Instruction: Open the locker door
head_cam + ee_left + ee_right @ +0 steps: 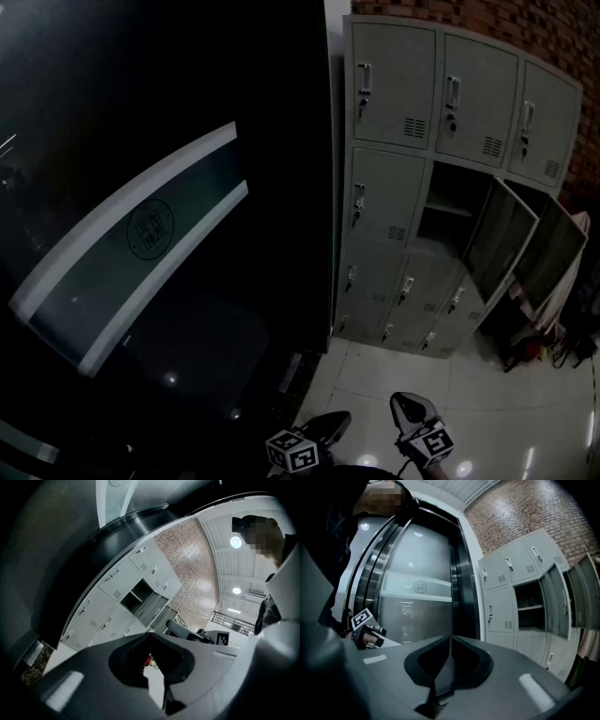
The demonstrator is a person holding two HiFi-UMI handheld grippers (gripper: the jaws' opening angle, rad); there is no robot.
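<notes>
A grey bank of lockers (394, 187) stands against the brick wall, some way ahead of me. Two middle-row doors (497, 239) (555, 253) hang open. The other doors, such as the middle-row left one (384, 197), are closed. My left gripper (337, 420) and right gripper (405, 405) are low over the tiled floor, well short of the lockers. Both hold nothing. The left gripper (149, 633) has its jaw tips together and looks toward the lockers (126, 588). In the right gripper view, the right gripper (450, 637) is shut too, with the lockers (511, 588) at the right.
A dark curved glass wall (159, 225) with a frosted band fills the left. Red brick wall (553, 37) rises behind the lockers. Cloth and bags (548, 319) lie by the lockers' right end. White floor tiles (487, 394) stretch between me and the lockers.
</notes>
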